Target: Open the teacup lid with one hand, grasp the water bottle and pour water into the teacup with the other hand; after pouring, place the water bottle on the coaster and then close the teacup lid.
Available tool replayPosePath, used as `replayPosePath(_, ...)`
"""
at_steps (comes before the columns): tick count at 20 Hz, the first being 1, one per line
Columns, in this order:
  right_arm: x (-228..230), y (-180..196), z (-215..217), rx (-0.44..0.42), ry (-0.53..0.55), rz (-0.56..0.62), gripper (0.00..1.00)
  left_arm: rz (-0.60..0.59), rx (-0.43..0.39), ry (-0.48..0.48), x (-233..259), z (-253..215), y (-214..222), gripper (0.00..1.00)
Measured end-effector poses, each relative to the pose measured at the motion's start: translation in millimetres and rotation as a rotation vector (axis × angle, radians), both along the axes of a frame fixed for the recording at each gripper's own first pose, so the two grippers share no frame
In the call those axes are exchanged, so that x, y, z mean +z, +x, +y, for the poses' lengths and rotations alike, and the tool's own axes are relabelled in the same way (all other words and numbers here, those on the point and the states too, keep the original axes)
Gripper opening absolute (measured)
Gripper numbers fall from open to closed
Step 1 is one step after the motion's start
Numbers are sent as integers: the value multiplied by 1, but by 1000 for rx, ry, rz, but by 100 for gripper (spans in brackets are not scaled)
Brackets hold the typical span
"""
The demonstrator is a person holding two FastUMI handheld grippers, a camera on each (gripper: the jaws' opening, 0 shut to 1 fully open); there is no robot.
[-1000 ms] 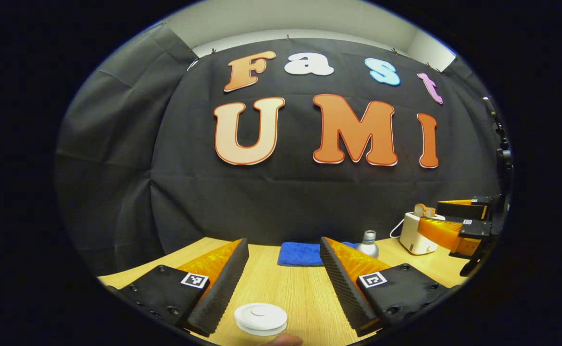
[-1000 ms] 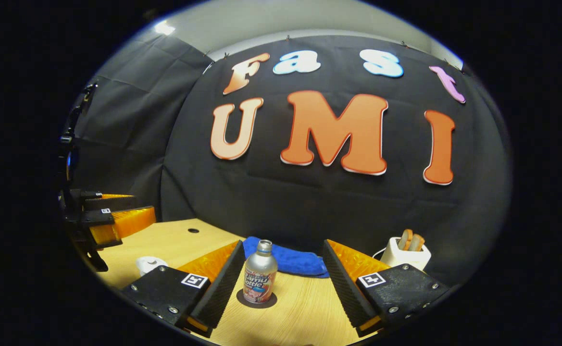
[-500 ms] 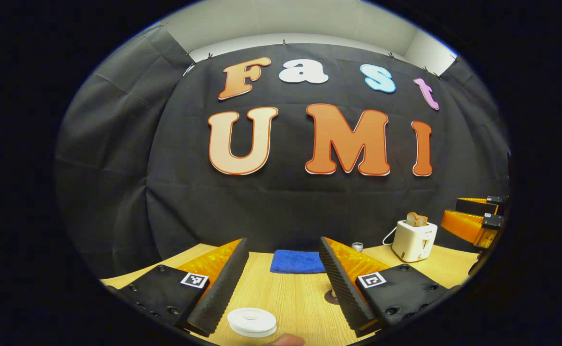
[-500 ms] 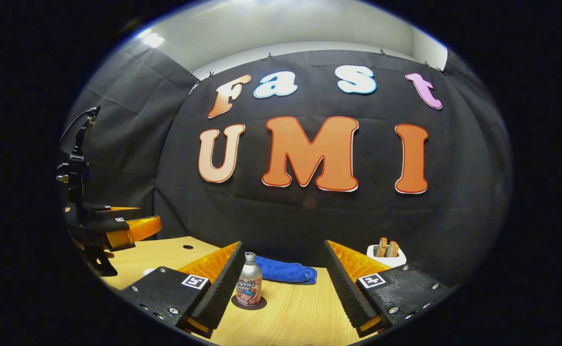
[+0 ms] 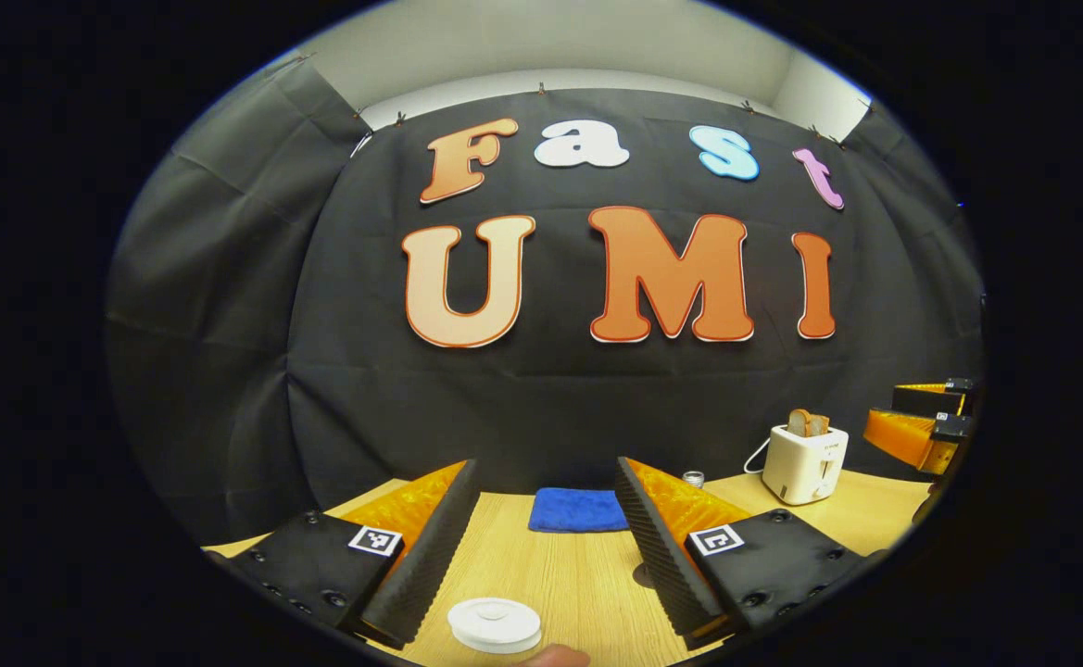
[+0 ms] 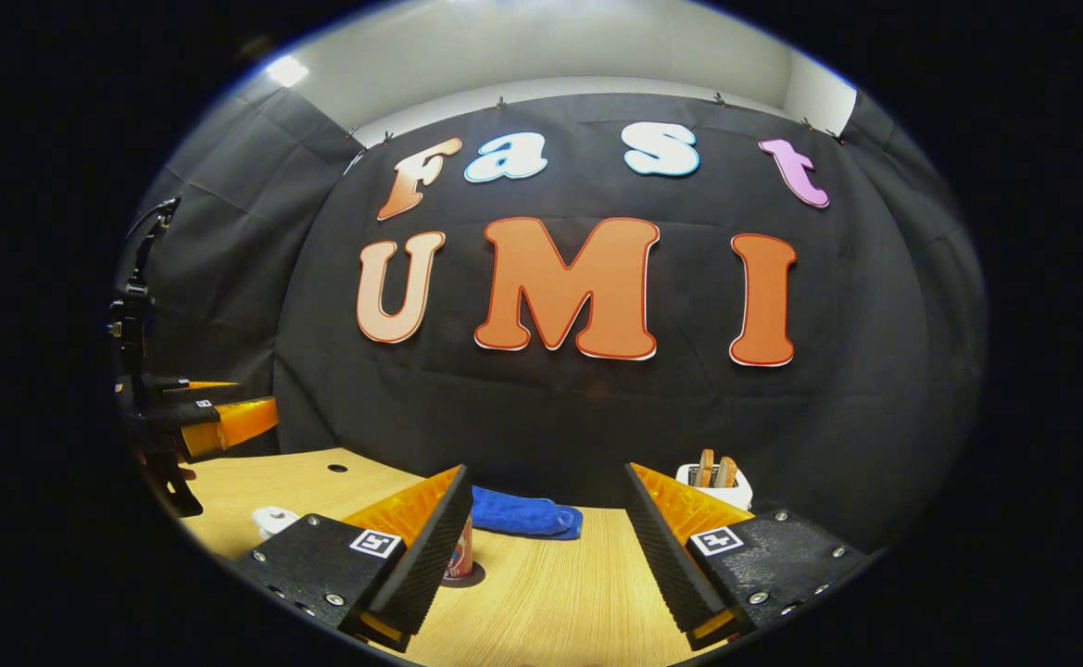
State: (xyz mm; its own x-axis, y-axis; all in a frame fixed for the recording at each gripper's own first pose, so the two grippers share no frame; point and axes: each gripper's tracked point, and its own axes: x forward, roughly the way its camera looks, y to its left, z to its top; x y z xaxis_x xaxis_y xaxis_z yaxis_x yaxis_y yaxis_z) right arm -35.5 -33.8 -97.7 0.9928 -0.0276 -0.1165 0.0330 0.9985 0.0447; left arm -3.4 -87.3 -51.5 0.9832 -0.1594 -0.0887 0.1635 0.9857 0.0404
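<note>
Pulling back, right hand-held gripper [image 6: 546, 547] hides water bottle [image 6: 459, 560].

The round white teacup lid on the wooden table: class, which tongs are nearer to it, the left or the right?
Left. The round white teacup lid lies just ahead of the open left tongs, between their fingers. The right tongs hover farther off, by the water bottle.

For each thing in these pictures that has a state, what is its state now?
White round teacup lid: closed on the cup.
Silver metal water bottle: upright on the dark round coaster.
White toaster: bread up.
Left gripper: jaws open.
Right gripper: jaws open.
</note>
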Motion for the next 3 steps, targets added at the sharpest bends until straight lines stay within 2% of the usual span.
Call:
replayPosePath(1,5,1,1,2,-7,-5,97,-5,-9,-12,5,-3,0,100)
replayPosePath(3,12,2,2,0,-26,-19,97,-15,5,-1,14,2,3,94)
